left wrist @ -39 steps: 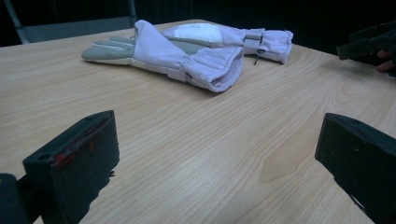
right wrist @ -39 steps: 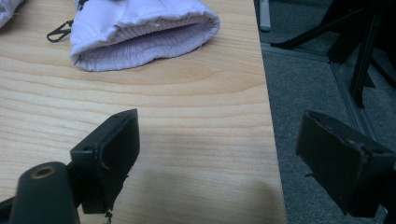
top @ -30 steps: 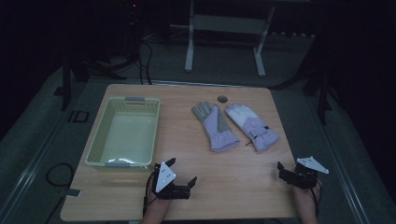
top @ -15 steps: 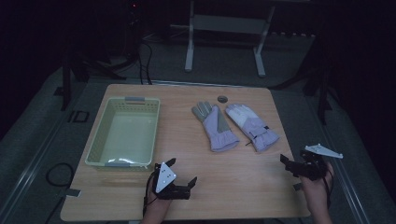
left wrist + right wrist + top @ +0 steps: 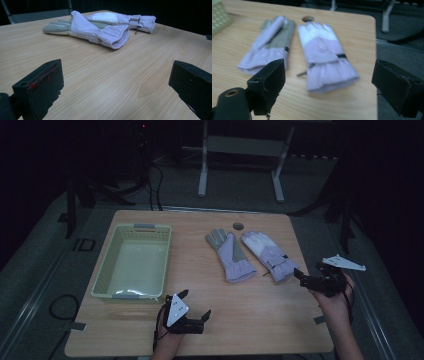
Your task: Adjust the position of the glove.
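Right tool (image 5: 306, 279): I held it spread, lower right, just beside the right glove (image 5: 269, 255).
Left tool (image 5: 192, 309): spread, bottom centre, on the desk (image 5: 260, 315).

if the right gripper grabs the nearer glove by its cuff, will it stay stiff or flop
Probably flop: the right-hand glove looks like soft padded fabric, its gathered cuff puckered, so fingers would likely dangle. It seems light for its size, lying flat on the table. The loose strap at its wrist may trail or snag. The right gripper is open beside the cuff.
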Demonstrator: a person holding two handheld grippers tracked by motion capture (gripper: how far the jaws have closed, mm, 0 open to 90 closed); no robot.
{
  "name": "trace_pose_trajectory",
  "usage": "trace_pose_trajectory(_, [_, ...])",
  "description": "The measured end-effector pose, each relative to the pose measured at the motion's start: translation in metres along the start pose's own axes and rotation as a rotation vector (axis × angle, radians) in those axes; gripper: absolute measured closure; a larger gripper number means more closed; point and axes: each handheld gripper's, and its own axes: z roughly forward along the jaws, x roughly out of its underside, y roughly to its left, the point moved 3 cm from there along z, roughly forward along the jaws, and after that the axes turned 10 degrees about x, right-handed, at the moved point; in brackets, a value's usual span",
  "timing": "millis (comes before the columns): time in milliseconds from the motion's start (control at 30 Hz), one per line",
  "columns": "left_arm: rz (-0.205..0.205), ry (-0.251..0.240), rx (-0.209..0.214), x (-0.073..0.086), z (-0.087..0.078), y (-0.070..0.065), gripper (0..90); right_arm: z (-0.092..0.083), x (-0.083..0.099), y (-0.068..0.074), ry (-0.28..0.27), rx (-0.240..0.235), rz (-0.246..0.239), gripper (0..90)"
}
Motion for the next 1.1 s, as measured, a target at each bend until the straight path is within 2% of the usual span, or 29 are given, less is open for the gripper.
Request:
trace_pose_trajectory(167, [0.004, 0.001, 0.001, 0.0, 0.0, 0.0, 0.0, 0.001, -0.016, 0.007, -0.011, -0.017, 0.004, 13.9])
trace_pose_trajectory(200, [0.001, 0.0, 0.003, 0.0, 0.0, 0.0, 0.0, 0.003, -0.024, 0.011, -0.014, -0.031, -0.005, 14.2])
trace_pose_trajectory(300, [0.002, 0.001, 0.004, 0.0, 0.0, 0.0, 0.0, 0.005, -0.031, 0.015, -0.016, -0.039, -0.011, 16.3])
trace_pose_trajectory(333, [0.006, 0.002, 0.004, 0.0, 0.0, 0.0, 0.0, 0.008, -0.039, 0.019, -0.016, -0.049, -0.02, 21.7])
trace_pose_trajectory(433, [0.005, 0.002, 0.006, 0.0, 0.0, -0.001, 0.0, 0.011, -0.046, 0.023, -0.023, -0.056, -0.024, 22.9])
trace_pose_trajectory(467, [0.006, 0.002, 0.007, 0.0, 0.0, -0.001, 0.0, 0.016, -0.052, 0.029, -0.01, -0.081, -0.037, 23.3])
trace_pose_trajectory(533, [0.005, 0.002, 0.008, 0.0, 0.0, -0.001, 0.0, 0.02, -0.058, 0.035, -0.011, -0.086, -0.051, 25.5])
trace_pose_trajectory(633, [0.002, 0.002, 0.01, 0.0, 0.0, -0.001, 0.0, 0.025, -0.062, 0.041, -0.005, -0.097, -0.056, 28.1])
trace_pose_trajectory(733, [0.002, 0.002, 0.01, 0.0, 0.0, -0.001, 0.0, 0.035, -0.07, 0.054, 0.005, -0.135, -0.072, 30.9])
trace_pose_trajectory(1100, [0.004, 0.002, 0.013, 0.0, 0.0, -0.001, 0.0, 0.06, -0.082, 0.084, 0.04, -0.163, -0.123, 36.4])
